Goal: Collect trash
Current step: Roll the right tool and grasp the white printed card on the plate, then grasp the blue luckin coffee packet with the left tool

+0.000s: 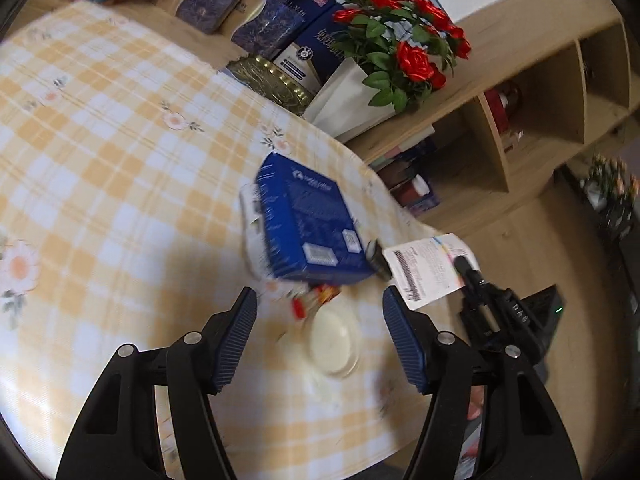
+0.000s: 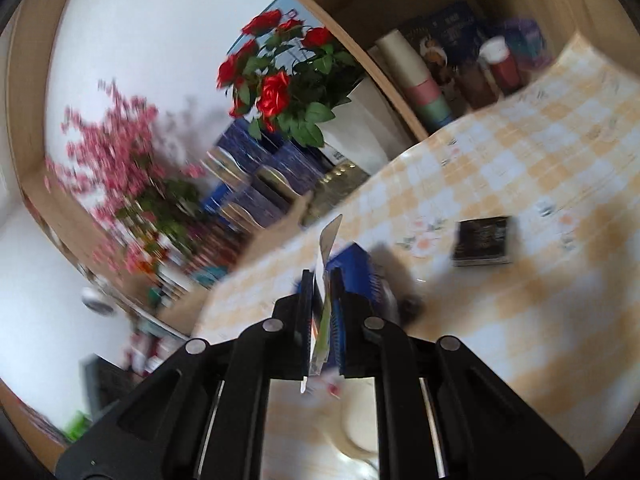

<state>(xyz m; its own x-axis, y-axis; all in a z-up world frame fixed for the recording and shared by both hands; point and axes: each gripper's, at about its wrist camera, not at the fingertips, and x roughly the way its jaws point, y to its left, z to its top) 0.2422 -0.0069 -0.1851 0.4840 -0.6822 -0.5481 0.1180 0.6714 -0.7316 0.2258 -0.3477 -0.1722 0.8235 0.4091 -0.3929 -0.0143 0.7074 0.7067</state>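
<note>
A blue carton point(image 1: 310, 226) lies on the yellow checked tablecloth point(image 1: 100, 160), with a white wrapper under its left edge. A red scrap point(image 1: 316, 300) and a clear cup of white liquid point(image 1: 334, 342) sit just below it. My left gripper point(image 1: 320, 338) is open and empty, its fingers on either side of the cup. My right gripper point(image 2: 322, 308) is shut on a thin printed paper point(image 2: 326, 248), held edge-on above the table's edge; the same paper point(image 1: 428, 268) shows to the right in the left wrist view. The blue carton point(image 2: 360, 276) lies just past the right fingers.
A dark square packet point(image 2: 482, 240) lies on the cloth. Red roses in a white bag point(image 1: 396, 52), blue gift boxes point(image 1: 260, 20) and a gold tin point(image 1: 268, 80) line the table's far side. Wooden shelves point(image 1: 540, 92) hold books and jars. Pink flowers point(image 2: 120, 152) stand at left.
</note>
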